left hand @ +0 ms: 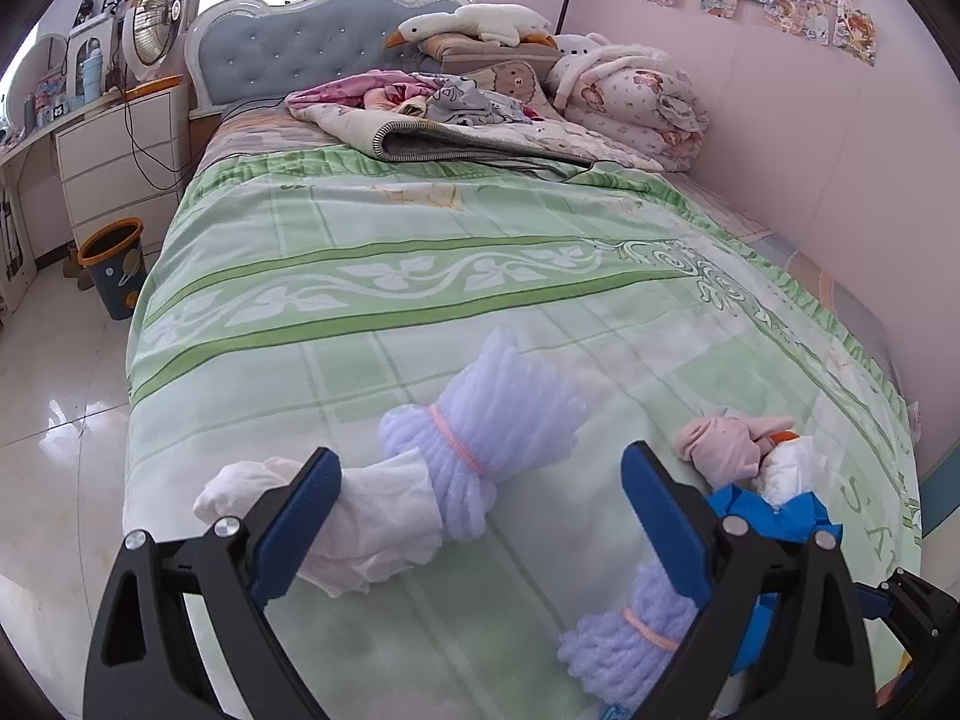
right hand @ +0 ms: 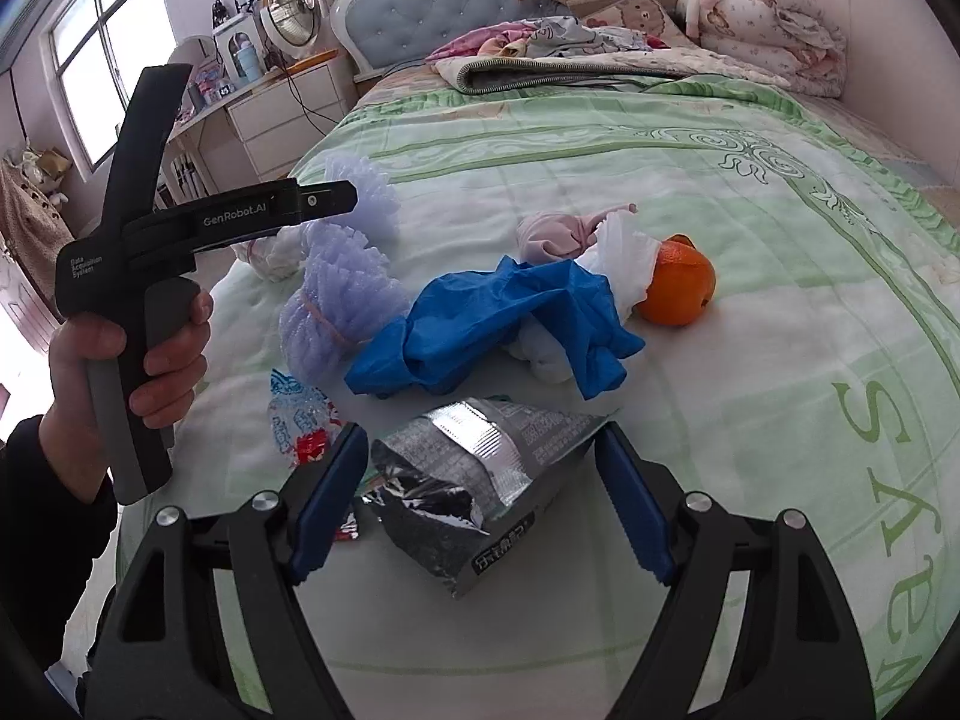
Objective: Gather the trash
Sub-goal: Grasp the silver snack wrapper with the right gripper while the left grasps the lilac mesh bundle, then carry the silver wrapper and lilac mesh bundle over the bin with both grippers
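Note:
Trash lies scattered on the green bedspread [right hand: 780,192]. My right gripper [right hand: 480,438] is open, its blue pads on either side of a torn silver snack bag [right hand: 474,480] that lies flat. Beyond it are a blue glove [right hand: 498,324], an orange [right hand: 678,282], a white plastic scrap [right hand: 624,258], a pink cloth [right hand: 558,234] and a printed wrapper [right hand: 300,420]. My left gripper [left hand: 480,456] is open just above a crumpled white tissue [left hand: 372,516] and a lavender foam net [left hand: 498,420]. A second foam net [left hand: 624,630] lies under its right finger.
A dark bin with an orange rim [left hand: 114,264] stands on the glossy floor left of the bed, by white drawers [left hand: 120,162]. Folded quilts, pillows and a plush goose [left hand: 474,24] fill the head end. A hand [right hand: 138,348] holds the left gripper's handle. The pink wall runs along the right.

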Tool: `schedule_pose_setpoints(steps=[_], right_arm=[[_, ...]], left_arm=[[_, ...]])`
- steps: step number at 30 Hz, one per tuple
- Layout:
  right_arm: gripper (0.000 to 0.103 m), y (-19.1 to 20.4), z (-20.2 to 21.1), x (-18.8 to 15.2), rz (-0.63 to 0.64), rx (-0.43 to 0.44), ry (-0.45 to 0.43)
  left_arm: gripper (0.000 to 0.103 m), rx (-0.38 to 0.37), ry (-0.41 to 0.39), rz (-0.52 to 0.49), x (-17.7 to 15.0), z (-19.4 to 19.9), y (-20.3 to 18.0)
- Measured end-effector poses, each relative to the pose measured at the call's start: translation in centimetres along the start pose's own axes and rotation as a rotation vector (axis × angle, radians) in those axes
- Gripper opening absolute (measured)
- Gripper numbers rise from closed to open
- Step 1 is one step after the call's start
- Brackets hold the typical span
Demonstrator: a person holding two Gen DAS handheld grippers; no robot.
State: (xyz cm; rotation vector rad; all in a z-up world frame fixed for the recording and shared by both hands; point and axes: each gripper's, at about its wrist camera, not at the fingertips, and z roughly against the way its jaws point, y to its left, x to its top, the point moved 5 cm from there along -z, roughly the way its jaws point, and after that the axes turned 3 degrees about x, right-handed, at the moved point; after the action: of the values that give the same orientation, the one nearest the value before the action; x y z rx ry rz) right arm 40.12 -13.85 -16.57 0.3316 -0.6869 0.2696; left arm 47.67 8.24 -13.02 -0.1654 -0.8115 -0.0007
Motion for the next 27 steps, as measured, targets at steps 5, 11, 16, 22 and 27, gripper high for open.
schedule_pose_setpoints(steps=[5, 11, 16, 22, 27], right_arm=[[0.068, -0.3, -1.4, -0.3, -0.007, -0.016, 0.019], [0.056, -0.4, -1.8, -0.2, -0.016, -0.017, 0.010], [0.046, -0.4, -1.7, -0.3, -0.020, -0.019, -0.008], [0.034, -0.5, -1.4, -0.4, -0.029, -0.020, -0.012], [0.031, -0.2, -0.4, -0.5, -0.011, -0.025, -0.027]], left_arm=[[0.078, -0.022, 0.009, -0.016, 0.0, -1.0, -0.6], [0.044, -0.063, 0.025, -0.001, -0.3, -1.6, -0.6], [0.037, -0.080, 0.017, 0.017, -0.4, -1.4, -0.3], [0.024, -0.084, 0.010, 0.010, -0.5, -0.8, -0.5], [0.011, -0.084, -0.001, 0.011, -0.5, 0.0, -0.6]])
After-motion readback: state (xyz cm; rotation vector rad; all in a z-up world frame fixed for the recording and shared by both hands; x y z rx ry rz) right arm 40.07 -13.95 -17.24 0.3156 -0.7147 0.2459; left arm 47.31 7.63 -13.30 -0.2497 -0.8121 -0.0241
